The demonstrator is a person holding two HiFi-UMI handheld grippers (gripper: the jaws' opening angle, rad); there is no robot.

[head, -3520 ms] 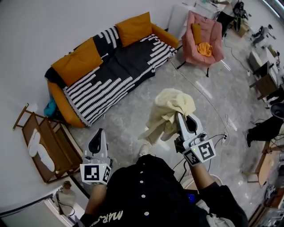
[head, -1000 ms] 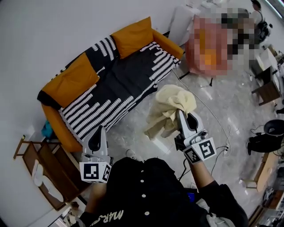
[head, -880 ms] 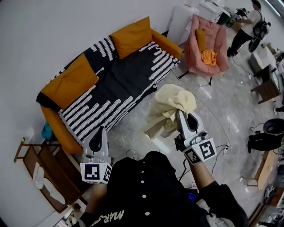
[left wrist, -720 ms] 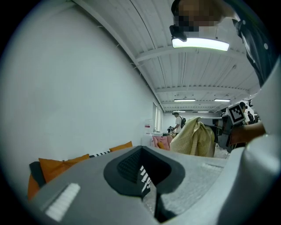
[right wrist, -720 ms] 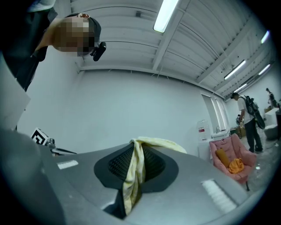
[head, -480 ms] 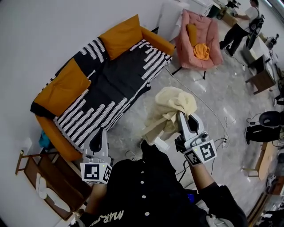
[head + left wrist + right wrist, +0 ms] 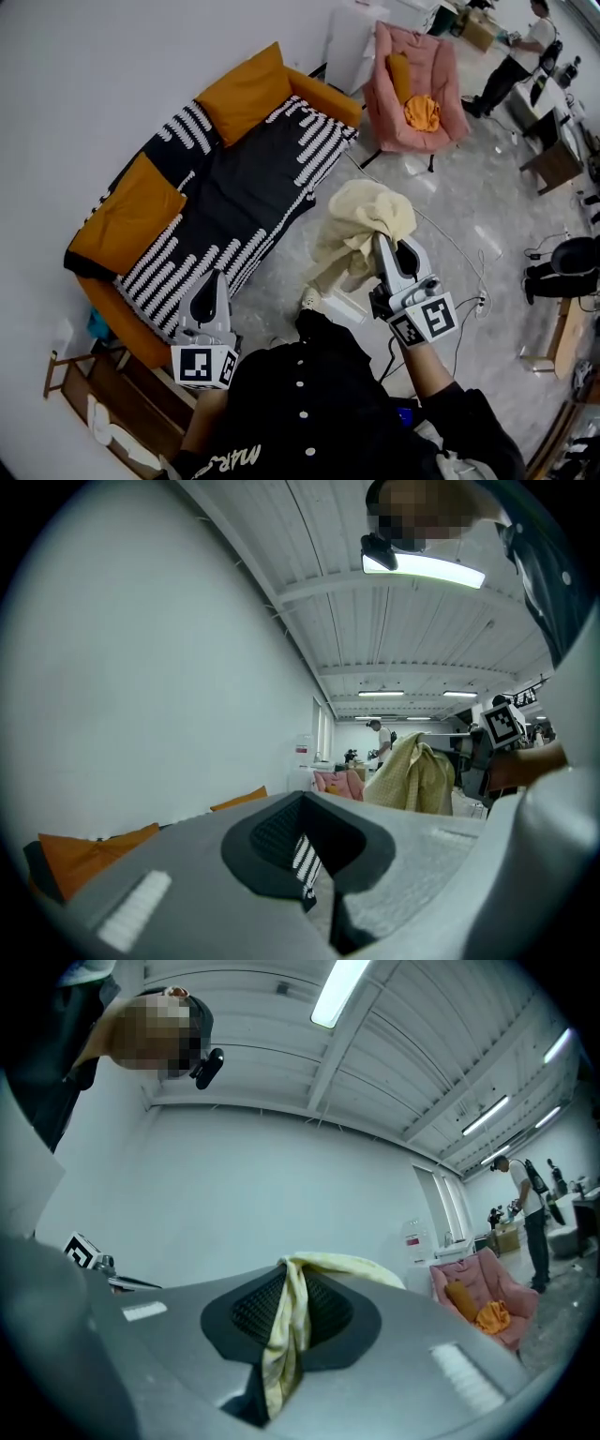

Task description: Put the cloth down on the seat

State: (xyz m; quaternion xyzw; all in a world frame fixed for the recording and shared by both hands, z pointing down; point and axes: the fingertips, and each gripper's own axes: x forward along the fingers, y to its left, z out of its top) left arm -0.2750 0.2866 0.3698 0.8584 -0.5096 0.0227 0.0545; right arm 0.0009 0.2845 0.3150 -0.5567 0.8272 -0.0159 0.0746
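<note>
- Two grippers are up in front of me. My right gripper (image 7: 384,246) is pinched shut on a fold of the cloth (image 7: 361,220). My left gripper (image 7: 208,281) is closed with nothing in it.
- The cloth hangs over the floor (image 7: 450,216), near the sofa (image 7: 323,89) but not on it yet.
- I think I should carry it over the seat, go low, then let go so it lands flat.
- The cloth is pale yellow, soft and bunched up. The sofa is orange, with a stripy black and white blanket (image 7: 244,187) and puffy cushions (image 7: 239,89).
</note>
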